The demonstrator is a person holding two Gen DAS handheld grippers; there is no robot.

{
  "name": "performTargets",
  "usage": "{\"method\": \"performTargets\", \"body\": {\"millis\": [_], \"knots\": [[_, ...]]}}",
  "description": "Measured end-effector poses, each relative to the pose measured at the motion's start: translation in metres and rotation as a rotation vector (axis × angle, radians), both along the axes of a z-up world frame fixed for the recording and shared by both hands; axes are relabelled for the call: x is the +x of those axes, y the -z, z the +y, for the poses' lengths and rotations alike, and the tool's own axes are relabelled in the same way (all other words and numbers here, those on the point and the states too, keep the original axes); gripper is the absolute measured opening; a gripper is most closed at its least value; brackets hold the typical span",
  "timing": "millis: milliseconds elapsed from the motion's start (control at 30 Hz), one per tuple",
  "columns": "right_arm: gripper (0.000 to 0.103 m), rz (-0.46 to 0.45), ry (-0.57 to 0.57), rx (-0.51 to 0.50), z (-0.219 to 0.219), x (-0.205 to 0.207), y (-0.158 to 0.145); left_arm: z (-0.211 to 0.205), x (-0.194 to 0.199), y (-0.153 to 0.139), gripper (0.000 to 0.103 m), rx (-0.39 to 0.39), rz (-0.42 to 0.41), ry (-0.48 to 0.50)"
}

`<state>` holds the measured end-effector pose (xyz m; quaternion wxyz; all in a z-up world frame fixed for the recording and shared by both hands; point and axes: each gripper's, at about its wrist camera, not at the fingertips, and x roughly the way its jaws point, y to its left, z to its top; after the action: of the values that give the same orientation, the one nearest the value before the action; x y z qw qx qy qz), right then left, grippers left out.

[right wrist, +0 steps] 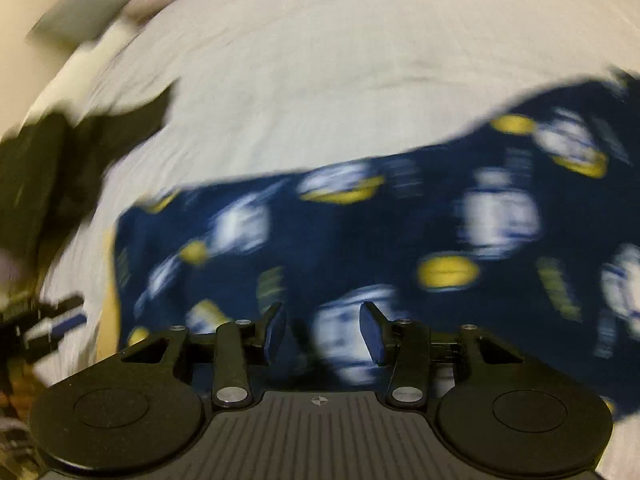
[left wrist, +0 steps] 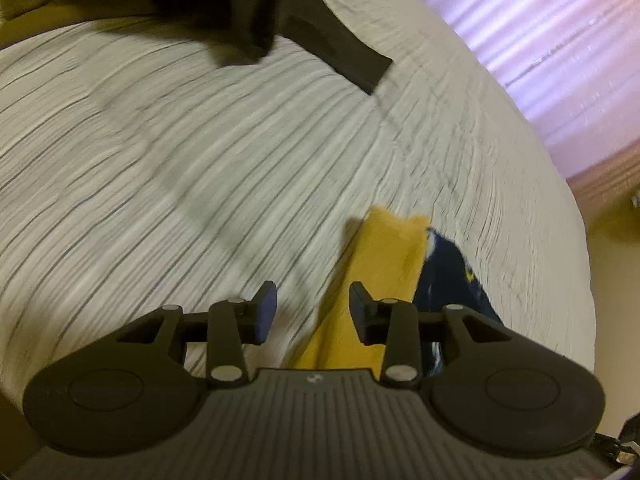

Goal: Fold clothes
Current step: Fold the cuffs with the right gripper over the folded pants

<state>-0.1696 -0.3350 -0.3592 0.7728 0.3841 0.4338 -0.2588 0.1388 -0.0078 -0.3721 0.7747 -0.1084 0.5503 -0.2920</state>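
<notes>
Your left gripper [left wrist: 313,312] and right gripper [right wrist: 323,334] both gaped empty; navy garment [right wrist: 360,240] sprawled toward 12 o'clock.

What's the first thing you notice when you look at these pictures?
The dark blue cloth with white and yellow patterns jumps out first, spread over the pale bedcover right in front of the right gripper, whose jaws are open. In the left view a bright yellow strip of fabric lies just ahead of the left gripper, also open. Dark clothes sit at the far edge of the bed.
</notes>
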Motion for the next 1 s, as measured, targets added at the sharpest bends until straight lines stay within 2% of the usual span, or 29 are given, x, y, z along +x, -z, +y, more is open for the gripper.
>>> {"method": "performTargets", "body": {"millis": [100, 200, 233, 267, 300, 367, 433, 467, 500, 533, 633, 933, 967, 1000], "knots": [[0.045, 0.040, 0.119, -0.036, -0.028, -0.039, -0.006, -0.029, 0.016, 0.000, 0.034, -0.008, -0.028, 0.039], [0.045, 0.113, 0.195, -0.106, -0.053, -0.068, -0.007, -0.067, 0.037, -0.006, 0.035, 0.001, -0.086, 0.121], [0.045, 0.135, 0.218, -0.120, -0.061, -0.076, -0.006, -0.081, 0.044, -0.007, 0.037, 0.005, -0.086, 0.160], [0.045, 0.147, 0.242, -0.122, -0.068, -0.082, -0.003, -0.095, 0.051, -0.008, 0.047, 0.010, -0.085, 0.199], [0.045, 0.148, 0.263, -0.111, -0.075, -0.088, -0.001, -0.111, 0.057, -0.004, 0.054, 0.017, -0.064, 0.251], [0.045, 0.141, 0.301, -0.087, -0.088, -0.098, 0.001, -0.141, 0.069, 0.005, 0.060, 0.046, -0.014, 0.353], [0.045, 0.135, 0.314, -0.076, -0.095, -0.101, 0.002, -0.167, 0.072, 0.023, 0.061, 0.091, 0.073, 0.474], [0.045, 0.137, 0.313, -0.077, -0.098, -0.102, 0.002, -0.174, 0.070, 0.031, 0.052, 0.121, 0.096, 0.508], [0.045, 0.136, 0.309, -0.078, -0.101, -0.103, 0.002, -0.177, 0.067, 0.034, 0.021, 0.123, 0.091, 0.525], [0.045, 0.135, 0.304, -0.081, -0.103, -0.105, 0.001, -0.178, 0.064, 0.036, 0.004, 0.121, 0.083, 0.541], [0.045, 0.134, 0.287, -0.099, -0.106, -0.107, 0.003, -0.161, 0.057, 0.022, 0.005, 0.048, -0.023, 0.472], [0.045, 0.145, 0.258, -0.148, -0.100, -0.104, 0.016, -0.151, 0.060, 0.039, 0.003, 0.182, -0.175, 0.295], [0.045, 0.136, 0.258, -0.150, -0.099, -0.106, 0.013, -0.150, 0.061, 0.041, 0.004, 0.198, -0.192, 0.275], [0.045, 0.126, 0.258, -0.151, -0.097, -0.108, 0.011, -0.141, 0.062, 0.035, 0.009, 0.173, -0.179, 0.229]]}}
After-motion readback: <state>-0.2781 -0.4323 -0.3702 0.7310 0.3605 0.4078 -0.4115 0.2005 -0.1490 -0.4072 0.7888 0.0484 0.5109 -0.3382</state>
